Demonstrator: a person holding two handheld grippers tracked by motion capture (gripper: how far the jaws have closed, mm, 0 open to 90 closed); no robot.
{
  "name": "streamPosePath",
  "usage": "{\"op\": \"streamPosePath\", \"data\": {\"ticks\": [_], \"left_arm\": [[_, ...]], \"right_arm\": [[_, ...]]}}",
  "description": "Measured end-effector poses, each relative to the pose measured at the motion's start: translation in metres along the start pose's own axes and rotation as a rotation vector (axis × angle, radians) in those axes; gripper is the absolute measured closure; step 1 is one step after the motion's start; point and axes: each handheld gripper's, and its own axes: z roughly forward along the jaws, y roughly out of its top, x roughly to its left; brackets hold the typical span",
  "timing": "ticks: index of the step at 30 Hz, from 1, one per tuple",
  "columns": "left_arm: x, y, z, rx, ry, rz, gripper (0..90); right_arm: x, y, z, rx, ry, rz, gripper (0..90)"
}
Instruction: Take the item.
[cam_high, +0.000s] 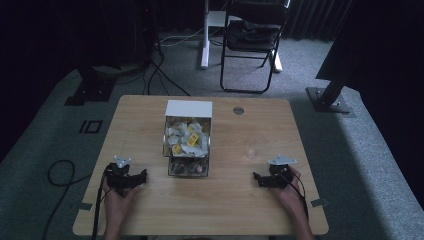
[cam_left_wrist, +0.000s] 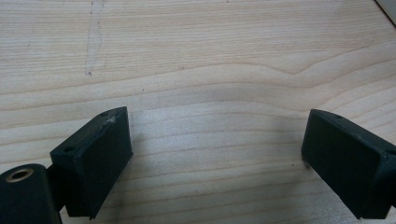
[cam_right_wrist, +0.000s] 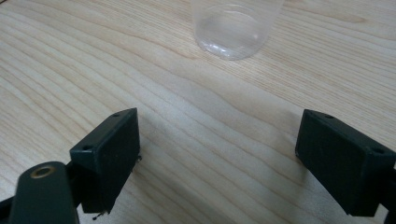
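My right tongs (cam_right_wrist: 217, 161) rest wide and empty near the counter's (cam_high: 150, 210) front right edge; the clear cup (cam_right_wrist: 233, 28) stands upright just ahead, nearer them than the left tongs (cam_left_wrist: 217, 158), equally wide and empty.

Count at bench: one wooden table (cam_high: 150, 210); one clear box (cam_high: 187, 142) with a white lid, holding many small wrapped packets, too many to count; one clear plastic cup (cam_right_wrist: 233, 28); two hand-held grippers, left gripper (cam_high: 141, 176) and right gripper (cam_high: 256, 177); one folding chair (cam_high: 252, 37) behind.
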Motion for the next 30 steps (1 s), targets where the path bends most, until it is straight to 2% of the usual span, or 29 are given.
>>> {"op": "streamPosePath", "data": {"ticks": [18,23,26,30], "left_arm": [[-0.0012,-0.0006,-0.0007,0.001,0.006,-0.006,9.0],[-0.0011,-0.0005,-0.0007,0.001,0.006,-0.005,9.1],[-0.0012,-0.0005,-0.0007,0.001,0.007,-0.006,9.0],[-0.0012,-0.0006,-0.0007,0.001,0.006,-0.006,9.0]], "right_arm": [[-0.0005,0.0003,0.0004,0.006,0.021,-0.017,11.7],[-0.0014,0.0011,-0.0005,0.004,0.016,0.004,15.3],[-0.0013,0.0020,-0.0023,-0.003,0.039,0.029,16.8],[0.0040,0.0043,-0.0063,-0.018,0.036,0.015,18.1]]}}
